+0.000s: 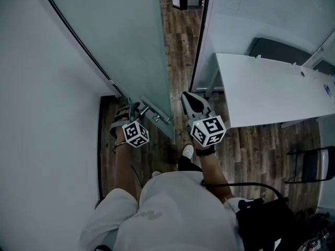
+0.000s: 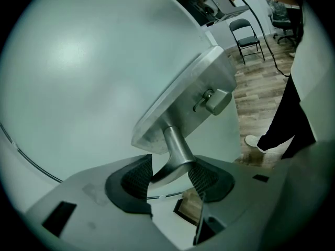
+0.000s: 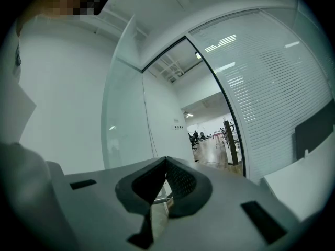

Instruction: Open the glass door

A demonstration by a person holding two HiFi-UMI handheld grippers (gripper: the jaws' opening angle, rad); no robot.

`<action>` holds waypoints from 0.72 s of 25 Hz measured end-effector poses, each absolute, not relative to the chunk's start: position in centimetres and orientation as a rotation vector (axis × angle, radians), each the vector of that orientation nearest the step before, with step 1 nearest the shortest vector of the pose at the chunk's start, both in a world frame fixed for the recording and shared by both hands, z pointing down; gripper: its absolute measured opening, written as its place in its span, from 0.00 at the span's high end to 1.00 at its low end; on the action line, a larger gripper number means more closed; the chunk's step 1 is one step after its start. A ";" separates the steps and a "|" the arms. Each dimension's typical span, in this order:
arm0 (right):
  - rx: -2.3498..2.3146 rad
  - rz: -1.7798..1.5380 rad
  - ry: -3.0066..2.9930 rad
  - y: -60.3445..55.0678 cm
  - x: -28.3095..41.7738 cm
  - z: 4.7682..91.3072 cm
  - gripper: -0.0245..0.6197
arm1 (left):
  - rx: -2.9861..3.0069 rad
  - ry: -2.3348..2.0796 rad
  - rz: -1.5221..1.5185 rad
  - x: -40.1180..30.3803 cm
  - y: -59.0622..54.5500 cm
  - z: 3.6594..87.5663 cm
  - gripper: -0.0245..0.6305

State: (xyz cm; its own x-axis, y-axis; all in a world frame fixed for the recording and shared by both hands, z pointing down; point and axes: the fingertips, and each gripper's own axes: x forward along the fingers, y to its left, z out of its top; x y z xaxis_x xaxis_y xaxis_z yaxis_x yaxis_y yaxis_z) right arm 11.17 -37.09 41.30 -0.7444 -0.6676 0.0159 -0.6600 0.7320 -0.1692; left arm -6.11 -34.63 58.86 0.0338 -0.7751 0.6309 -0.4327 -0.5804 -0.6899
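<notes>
Up at 12 o'clock in the head view, the glass door stands ajar, with the left gripper at its handle and the right gripper at 3 o'clock of that. Left gripper view: jaws pinching the handle, gripper tilted downward. Right gripper view: jaws pressed together, empty, pointing level at the doorway.

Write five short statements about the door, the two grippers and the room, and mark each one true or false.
1. The left gripper is clamped on the door handle. True.
2. The right gripper holds a key. False: its jaws are shut on nothing.
3. The glass door stands open. True.
4. The room has carpet. False: the floor is wood planks.
5. A white table stands to the right of the doorway. True.
</notes>
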 end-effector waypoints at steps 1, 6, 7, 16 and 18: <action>-1.094 -0.246 2.889 -36.5 10.6 41.2 0.96 | -2.041 1.255 -1.535 -6.4 -33.9 58.8 0.65; -0.997 -0.210 2.940 -33.4 6.2 40.4 0.96 | -2.153 1.405 -1.366 -8.2 -30.7 58.3 0.65; -0.967 -0.200 2.956 -32.7 5.2 40.4 0.96 | -2.171 1.420 -1.340 -8.6 -30.1 58.3 0.65; -0.737 -0.095 3.153 -28.3 -2.0 44.7 0.96 | -2.267 1.577 -1.118 -12.5 -25.4 60.4 0.65; -0.676 -0.074 3.194 -27.5 -3.5 45.1 0.96 | -2.274 1.603 -1.094 -13.6 -24.4 60.5 0.65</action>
State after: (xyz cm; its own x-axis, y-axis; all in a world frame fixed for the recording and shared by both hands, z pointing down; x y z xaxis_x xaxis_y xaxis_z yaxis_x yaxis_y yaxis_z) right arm -3.53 -27.54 45.09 -0.9069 -0.4007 0.1303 -0.4063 0.9136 -0.0185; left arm -13.58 -24.35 60.46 0.1620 -0.8664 0.4722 -0.7553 -0.4169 -0.5057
